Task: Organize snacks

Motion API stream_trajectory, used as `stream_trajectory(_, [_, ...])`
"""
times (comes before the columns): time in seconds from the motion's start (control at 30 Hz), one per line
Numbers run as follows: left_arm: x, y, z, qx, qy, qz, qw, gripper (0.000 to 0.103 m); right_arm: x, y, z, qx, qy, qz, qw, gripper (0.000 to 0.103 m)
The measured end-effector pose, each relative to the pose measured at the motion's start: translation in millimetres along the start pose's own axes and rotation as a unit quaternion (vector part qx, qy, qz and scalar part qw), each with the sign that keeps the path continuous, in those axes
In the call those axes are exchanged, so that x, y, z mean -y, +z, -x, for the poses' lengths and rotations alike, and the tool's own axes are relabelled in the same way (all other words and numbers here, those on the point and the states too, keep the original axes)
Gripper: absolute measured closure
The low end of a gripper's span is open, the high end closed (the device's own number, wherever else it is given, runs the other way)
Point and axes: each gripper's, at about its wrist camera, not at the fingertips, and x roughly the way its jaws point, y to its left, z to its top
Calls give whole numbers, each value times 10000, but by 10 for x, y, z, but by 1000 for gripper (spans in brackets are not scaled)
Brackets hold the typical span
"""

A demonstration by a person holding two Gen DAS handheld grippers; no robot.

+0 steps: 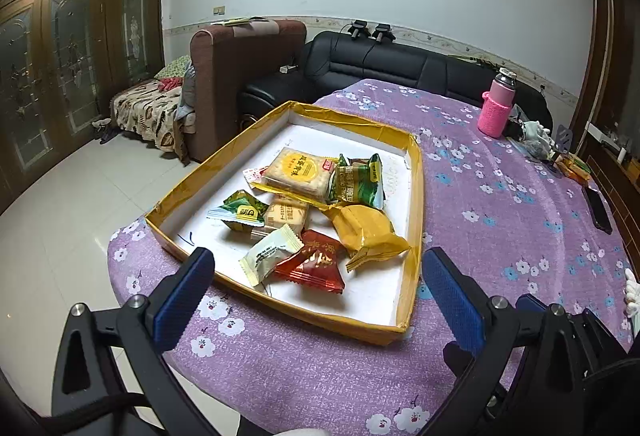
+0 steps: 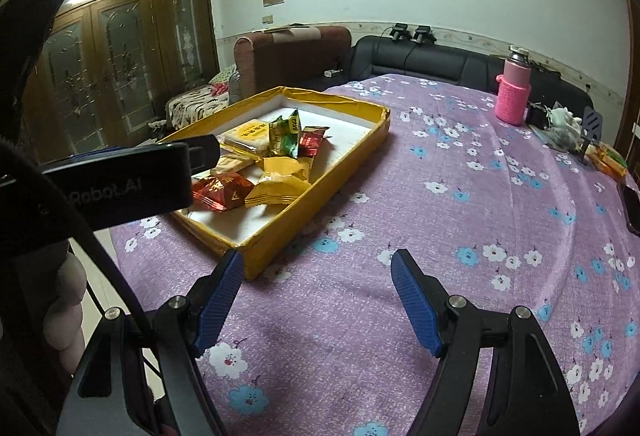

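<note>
Hovering at the table's near edge, my left gripper [image 1: 316,276] and right gripper [image 2: 318,276] gaped wide, empty; snacks [image 1: 312,212] lay heaped in the yellow tray [image 1: 416,212], no others seen on the cloth.

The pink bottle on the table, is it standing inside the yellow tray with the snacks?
No, the pink bottle stands on the purple tablecloth well away from the yellow tray.
</note>
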Motion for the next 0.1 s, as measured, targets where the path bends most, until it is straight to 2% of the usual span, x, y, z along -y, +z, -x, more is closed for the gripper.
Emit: stream_trajectory(0.1, [17,6,-4,-53,-47,-20,10000,0,19,4,4,6,-22,-55,10000,27])
